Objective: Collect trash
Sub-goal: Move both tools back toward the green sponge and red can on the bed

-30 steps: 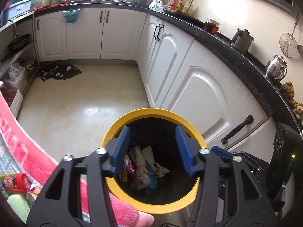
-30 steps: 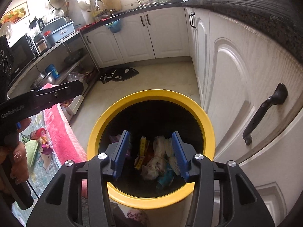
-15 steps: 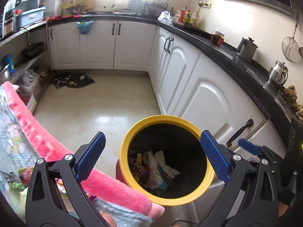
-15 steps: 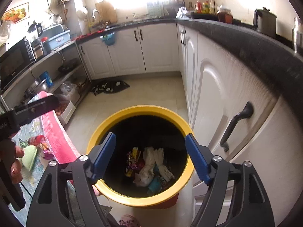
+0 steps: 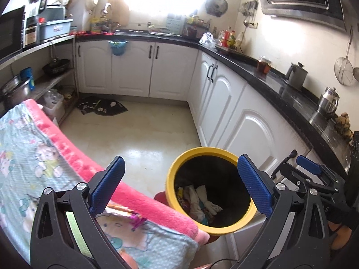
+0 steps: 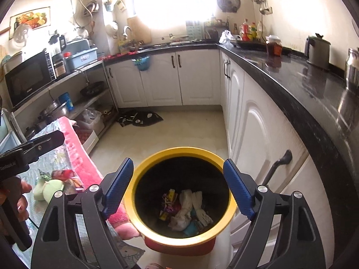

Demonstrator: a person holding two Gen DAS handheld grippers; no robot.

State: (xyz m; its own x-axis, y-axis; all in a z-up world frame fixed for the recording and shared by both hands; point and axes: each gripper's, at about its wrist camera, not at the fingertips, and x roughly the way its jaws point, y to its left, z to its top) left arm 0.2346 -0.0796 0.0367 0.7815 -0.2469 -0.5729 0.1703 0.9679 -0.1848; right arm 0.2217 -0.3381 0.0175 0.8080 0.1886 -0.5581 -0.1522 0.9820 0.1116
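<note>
Below both grippers: bin [image 6: 179, 239] on the floor, yellow rim, dark inside, red base, standing just beside the white cabinets [image 6: 251, 134] on its right.

Trash [image 6: 186, 210] lies at the bin bottom: crumpled white pieces, colourful wrappers, a teal scrap. Same pile in the left view [image 5: 197, 204].

Left gripper [image 5: 179, 186]: jaws spread wide, nothing between the blue pads, nothing touching them. Bin sits right of centre in its view, partly behind the right pad.

Right gripper [image 6: 179, 188]: jaws apart and opening further. Pads frame the bin mouth from above, clear of the rim; nothing held. Its blue fingertip also shows at the right edge of the left view.

Left of the bin: table edge with a pink towel [image 5: 125, 188] over a light blue cartoon-print cloth [image 5: 24, 148]. Pink edge overlaps the bin's near-left rim in both views; contact or just in front, cannot tell.

More items on the cloth in the right view: pale green round things [image 6: 50, 189] and a red packet [image 6: 62, 174], well left of the bin.

Person's hand [image 6: 15, 195] at the far left of the right view, wrapped on the left gripper's handle.

Far end: dark mat [image 6: 141, 117] on the floor by the far cabinets. Black counter [image 6: 314, 103] runs along the right with a jar, kettle and steel pot on it.
</note>
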